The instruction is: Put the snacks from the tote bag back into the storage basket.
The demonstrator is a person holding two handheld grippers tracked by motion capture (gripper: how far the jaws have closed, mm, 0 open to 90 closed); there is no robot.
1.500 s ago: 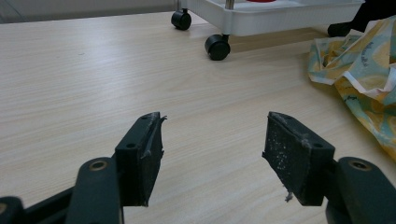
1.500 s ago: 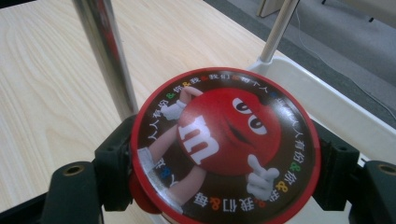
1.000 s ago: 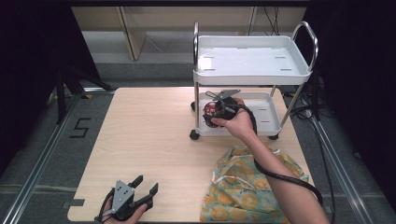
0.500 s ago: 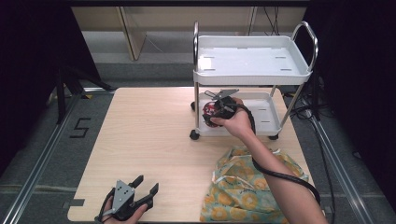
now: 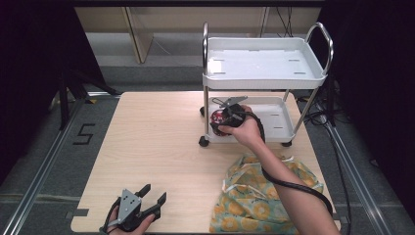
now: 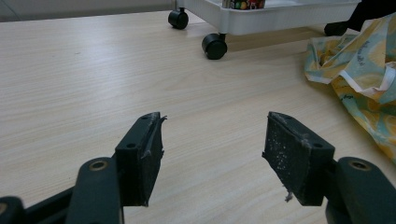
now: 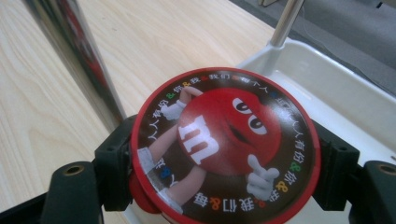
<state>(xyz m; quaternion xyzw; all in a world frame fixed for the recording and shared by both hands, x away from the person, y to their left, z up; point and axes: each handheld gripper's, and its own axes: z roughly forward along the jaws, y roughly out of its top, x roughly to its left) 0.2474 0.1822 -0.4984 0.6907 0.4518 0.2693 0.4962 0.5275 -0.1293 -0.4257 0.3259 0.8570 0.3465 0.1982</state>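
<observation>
Right tongs (image 7: 224,158) clamp candy tin (image 7: 225,144); lid artwork legible close-up.

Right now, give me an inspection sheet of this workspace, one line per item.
Surface: light wooden table, bare at the left and centre.
Job's things: red-lidded candy tub at the cart's lower tray.
Clutter: yellow patterned cloth bag, crumpled at the table's near right.
Grippers: right gripper shut on the candy tub; left gripper open, low over the table's near edge, holding nothing.
Cables: black cable trailing along the right forearm.
Surroundings: white two-tier cart standing on the table, top tray bare; grey floor around.
</observation>
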